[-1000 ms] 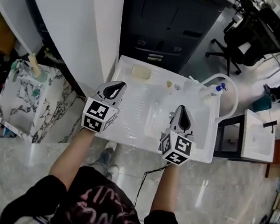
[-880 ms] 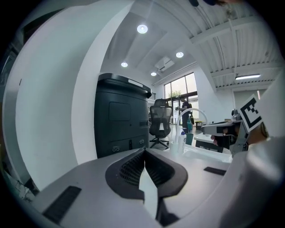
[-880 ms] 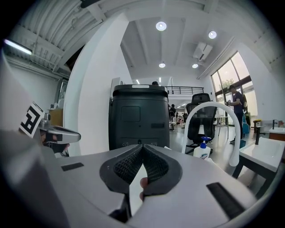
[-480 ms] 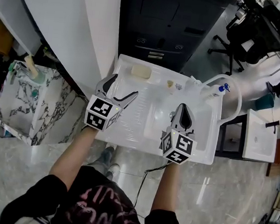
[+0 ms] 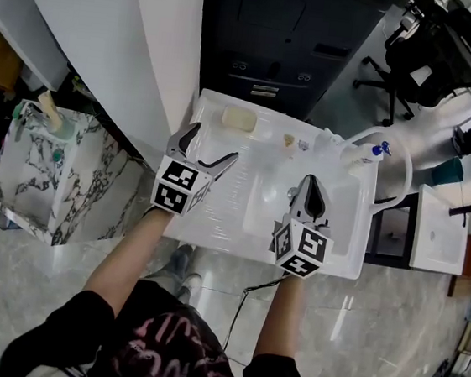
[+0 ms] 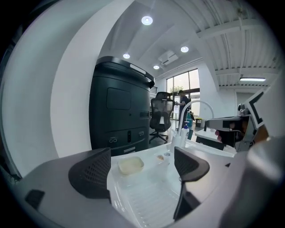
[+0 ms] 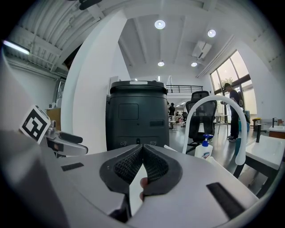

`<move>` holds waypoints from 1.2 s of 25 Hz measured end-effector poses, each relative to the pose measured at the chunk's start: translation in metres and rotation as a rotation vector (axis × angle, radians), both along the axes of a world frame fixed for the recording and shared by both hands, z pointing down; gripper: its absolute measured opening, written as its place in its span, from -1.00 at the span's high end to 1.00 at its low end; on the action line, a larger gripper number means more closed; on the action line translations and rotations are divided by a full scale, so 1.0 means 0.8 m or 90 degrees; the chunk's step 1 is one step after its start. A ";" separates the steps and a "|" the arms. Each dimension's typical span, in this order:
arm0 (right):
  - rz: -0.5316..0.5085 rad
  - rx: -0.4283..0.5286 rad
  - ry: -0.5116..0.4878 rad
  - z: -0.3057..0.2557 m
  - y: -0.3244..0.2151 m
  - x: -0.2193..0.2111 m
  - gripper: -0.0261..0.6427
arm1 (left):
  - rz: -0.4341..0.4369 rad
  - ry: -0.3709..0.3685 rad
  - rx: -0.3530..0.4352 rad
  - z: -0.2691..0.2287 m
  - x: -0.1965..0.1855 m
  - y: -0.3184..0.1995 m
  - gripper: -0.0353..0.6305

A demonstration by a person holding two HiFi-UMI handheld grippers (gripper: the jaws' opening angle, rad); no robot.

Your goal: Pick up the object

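Observation:
A pale yellow soap-like block (image 5: 238, 119) lies at the back left of the white sink unit (image 5: 215, 223); in the left gripper view the block (image 6: 130, 165) sits on the ribbed drainboard beyond the jaws. My left gripper (image 5: 214, 143) hovers over the drainboard short of the block. Its jaws (image 6: 141, 153) are opening, with nothing between them. My right gripper (image 5: 308, 182) hangs above the basin, shut, its pads (image 7: 142, 149) meeting with nothing held.
A white arched faucet hose (image 5: 395, 159) and a blue-capped pump bottle (image 5: 375, 149) stand at the sink's back right. A small item (image 5: 289, 140) lies near the back rim. A dark cabinet (image 5: 277, 44) stands behind, a white pillar to the left, a marble stand (image 5: 44, 162) farther left.
The left gripper's jaws went from shut to wide apart, and it shifted a little toward the back of the drainboard. The right gripper has stayed put, shut.

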State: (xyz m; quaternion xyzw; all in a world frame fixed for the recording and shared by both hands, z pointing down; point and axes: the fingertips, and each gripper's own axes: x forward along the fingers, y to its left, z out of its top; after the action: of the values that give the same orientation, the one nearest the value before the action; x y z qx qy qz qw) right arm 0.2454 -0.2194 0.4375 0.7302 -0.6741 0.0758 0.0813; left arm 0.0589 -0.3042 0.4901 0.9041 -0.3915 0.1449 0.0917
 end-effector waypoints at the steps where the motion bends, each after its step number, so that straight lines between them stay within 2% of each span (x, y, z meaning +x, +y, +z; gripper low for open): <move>1: 0.002 -0.001 -0.002 0.001 -0.002 0.001 0.88 | 0.001 -0.003 -0.005 0.006 0.004 -0.005 -0.42; 4: 0.003 -0.004 -0.010 0.004 -0.008 0.001 0.88 | -0.008 -0.005 -0.023 0.025 0.014 -0.022 -0.43; 15: 0.010 -0.027 -0.013 0.045 -0.041 0.027 0.88 | -0.033 -0.066 -0.100 0.104 0.061 -0.103 -0.54; 21: 0.014 -0.047 -0.015 0.066 -0.061 0.037 0.88 | -0.084 -0.068 -0.137 0.138 0.078 -0.146 -0.65; 28: 0.023 -0.067 -0.014 0.091 -0.076 0.053 0.88 | -0.110 -0.105 -0.164 0.170 0.096 -0.176 -0.72; 30: 0.026 -0.071 -0.014 0.096 -0.079 0.056 0.88 | -0.122 -0.100 -0.183 0.180 0.097 -0.183 -0.74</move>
State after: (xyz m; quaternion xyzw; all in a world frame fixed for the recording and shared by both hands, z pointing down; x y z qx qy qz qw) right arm 0.2905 -0.2830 0.5143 0.7371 -0.6548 0.1232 0.1129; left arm 0.1368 -0.4503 0.6343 0.8261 -0.4569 0.2604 0.2025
